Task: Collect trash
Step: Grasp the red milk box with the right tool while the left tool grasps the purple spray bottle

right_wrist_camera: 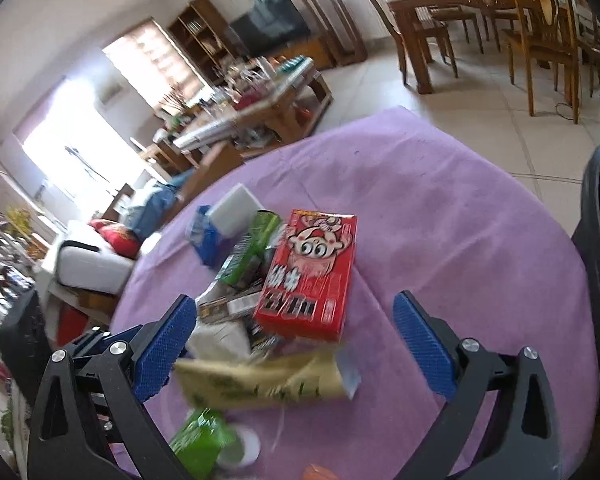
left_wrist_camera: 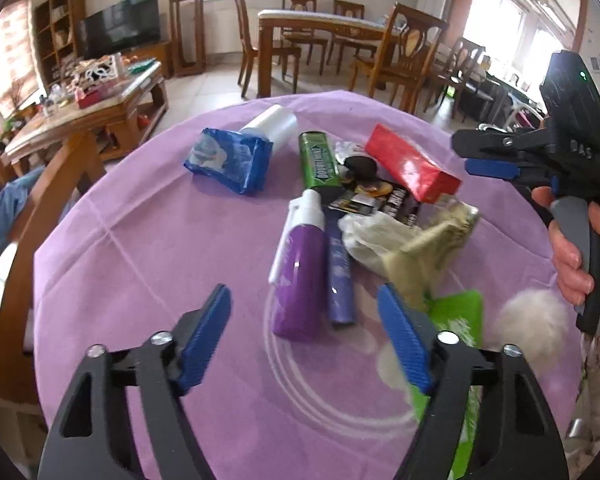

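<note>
trash pile [left_wrist_camera: 360,200] crowds centre (tightly packed); cloth [left_wrist_camera: 160,260] left free

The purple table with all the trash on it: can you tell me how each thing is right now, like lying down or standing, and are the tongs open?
Purple spray bottle: lying down, cap on.
Red box: lying flat, closed.
Green box: lying on its side.
Blue bag: crumpled, lying flat.
Yellow-green wrapper: blurred; cannot tell if it is held.
Left tongs: open.
Right tongs: open, empty.
</note>
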`<move>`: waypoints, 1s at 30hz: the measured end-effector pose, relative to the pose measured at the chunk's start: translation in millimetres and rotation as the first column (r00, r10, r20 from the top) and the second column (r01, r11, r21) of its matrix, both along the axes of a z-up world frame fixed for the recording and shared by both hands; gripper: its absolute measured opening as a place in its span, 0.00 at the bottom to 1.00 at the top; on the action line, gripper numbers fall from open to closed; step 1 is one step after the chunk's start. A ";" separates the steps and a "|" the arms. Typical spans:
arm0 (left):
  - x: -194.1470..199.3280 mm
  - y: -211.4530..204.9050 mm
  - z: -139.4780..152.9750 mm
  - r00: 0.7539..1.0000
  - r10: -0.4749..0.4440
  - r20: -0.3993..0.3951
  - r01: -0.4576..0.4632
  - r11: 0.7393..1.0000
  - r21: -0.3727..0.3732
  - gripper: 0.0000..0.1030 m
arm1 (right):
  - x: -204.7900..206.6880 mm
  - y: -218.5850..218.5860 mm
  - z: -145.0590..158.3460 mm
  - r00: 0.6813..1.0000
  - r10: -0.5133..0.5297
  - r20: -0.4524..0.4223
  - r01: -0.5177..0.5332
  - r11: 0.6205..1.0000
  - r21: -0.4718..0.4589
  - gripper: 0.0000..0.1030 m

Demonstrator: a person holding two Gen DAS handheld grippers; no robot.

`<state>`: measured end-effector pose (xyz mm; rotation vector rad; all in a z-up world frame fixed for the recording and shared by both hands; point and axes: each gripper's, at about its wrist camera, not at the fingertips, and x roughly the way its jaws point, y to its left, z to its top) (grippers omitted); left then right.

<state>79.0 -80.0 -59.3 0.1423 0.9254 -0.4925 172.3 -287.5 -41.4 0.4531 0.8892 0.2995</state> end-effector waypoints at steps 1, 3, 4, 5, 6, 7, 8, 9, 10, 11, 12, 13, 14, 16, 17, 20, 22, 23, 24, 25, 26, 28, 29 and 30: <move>5.8 3.3 -1.7 1.000 0.006 -0.012 -0.006 1.000 -0.024 0.68 | 1.9 2.4 -2.2 1.000 -0.006 -0.009 0.006 1.000 -0.006 0.89; 20.6 10.6 -5.8 0.998 0.024 -0.050 -0.028 0.996 -0.082 0.63 | 8.1 2.8 -10.4 0.999 -0.010 -0.036 0.009 1.000 -0.016 0.81; 26.8 12.9 -8.5 0.997 0.036 -0.061 -0.041 0.995 -0.089 0.60 | 9.7 2.5 -12.8 0.999 -0.010 -0.042 0.009 1.000 -0.017 0.76; 33.0 14.0 -12.3 0.997 0.041 -0.072 -0.048 0.995 -0.090 0.55 | 10.3 1.6 -15.3 0.999 -0.010 -0.048 0.009 1.000 -0.019 0.71; 37.7 13.4 -16.5 0.996 0.036 -0.083 -0.043 0.995 -0.087 0.54 | 11.9 2.7 -17.9 0.998 -0.009 -0.058 0.008 1.000 -0.024 0.68; 38.6 11.2 -18.3 0.998 0.027 -0.064 -0.032 0.997 -0.076 0.53 | 12.9 3.7 -19.6 0.998 -0.007 -0.064 0.005 1.000 -0.026 0.66; 40.0 8.3 -20.2 0.998 0.021 -0.054 -0.024 0.998 -0.055 0.52 | 14.8 5.9 -21.6 0.998 -0.004 -0.070 0.002 1.000 -0.029 0.64; 40.3 5.6 -21.0 0.999 0.017 -0.047 -0.019 0.999 -0.039 0.52 | 15.7 7.4 -23.7 0.997 -0.002 -0.075 -0.001 0.999 -0.037 0.63; 40.9 2.7 -21.3 0.999 0.016 -0.042 -0.017 1.000 -0.024 0.52 | 16.4 9.0 -26.0 0.997 0.001 -0.079 -0.005 0.999 -0.039 0.60; 42.1 0.0 -21.5 0.999 0.019 -0.039 -0.020 1.000 -0.017 0.52 | 18.5 9.8 -26.9 0.997 0.004 -0.082 -0.007 0.999 -0.037 0.55; 43.0 -2.4 -21.8 0.999 0.021 -0.034 -0.021 1.000 -0.010 0.52 | 20.2 11.0 -28.8 0.996 0.005 -0.087 -0.008 0.999 -0.040 0.54; 43.0 -4.9 -22.4 1.000 0.020 -0.024 -0.020 1.000 0.002 0.51 | 20.5 11.3 -28.9 0.997 0.000 -0.077 -0.005 0.998 -0.059 0.48; 41.9 -8.9 -23.2 1.000 0.019 -0.004 -0.019 0.999 0.028 0.45 | 20.9 12.5 -29.5 0.997 0.000 -0.075 -0.006 0.997 -0.073 0.48; 39.9 -13.6 -23.0 0.999 0.036 0.035 -0.039 0.996 0.078 0.31 | 19.8 12.9 -29.0 0.998 0.009 -0.067 -0.013 0.997 -0.070 0.48; 39.6 -13.0 -23.0 0.999 0.042 0.033 -0.044 0.997 0.065 0.31 | 17.8 11.7 -28.4 0.998 0.011 -0.060 -0.015 0.998 -0.061 0.48; 38.8 -4.7 -22.3 0.998 0.058 0.010 -0.058 0.998 -0.002 0.31 | 10.3 8.4 -21.8 1.000 0.009 -0.018 -0.009 0.999 -0.050 0.48; 36.0 2.2 -22.4 0.998 0.059 -0.006 -0.059 0.997 -0.043 0.31 | 3.9 3.6 -15.1 1.000 0.006 0.013 -0.006 0.999 -0.034 0.48; 32.2 5.8 -22.5 0.998 0.054 -0.017 -0.055 0.995 -0.078 0.31 | 0.5 1.8 -11.5 1.000 0.006 0.029 -0.006 1.000 -0.023 0.48; 28.3 8.4 -21.3 0.999 0.051 -0.019 -0.053 0.993 -0.103 0.31 | -3.6 0.4 -7.7 0.999 0.006 0.043 -0.006 1.000 -0.012 0.48; 22.4 10.3 -18.5 0.999 0.053 -0.009 -0.053 0.991 -0.119 0.31 | -11.1 -2.8 -2.0 0.998 0.004 0.065 -0.005 1.000 0.003 0.48; 20.9 12.0 -16.4 0.999 0.053 0.003 -0.052 0.990 -0.127 0.31 | -14.2 -4.2 1.6 0.997 0.004 0.078 -0.005 1.000 0.011 0.48; 8.2 14.3 -2.4 0.998 0.045 0.036 -0.038 0.984 -0.172 0.31 | -28.9 -10.4 11.1 0.993 -0.001 0.116 -0.002 0.999 0.032 0.48; 3.1 14.9 2.9 0.998 0.042 0.047 -0.033 0.981 -0.189 0.31 | -34.9 -13.4 14.9 0.991 -0.006 0.132 0.001 0.999 0.040 0.48; -5.3 13.9 12.2 0.997 0.039 0.068 -0.024 0.978 -0.208 0.31 | -40.8 -17.3 18.4 0.989 -0.011 0.147 0.004 0.999 0.048 0.48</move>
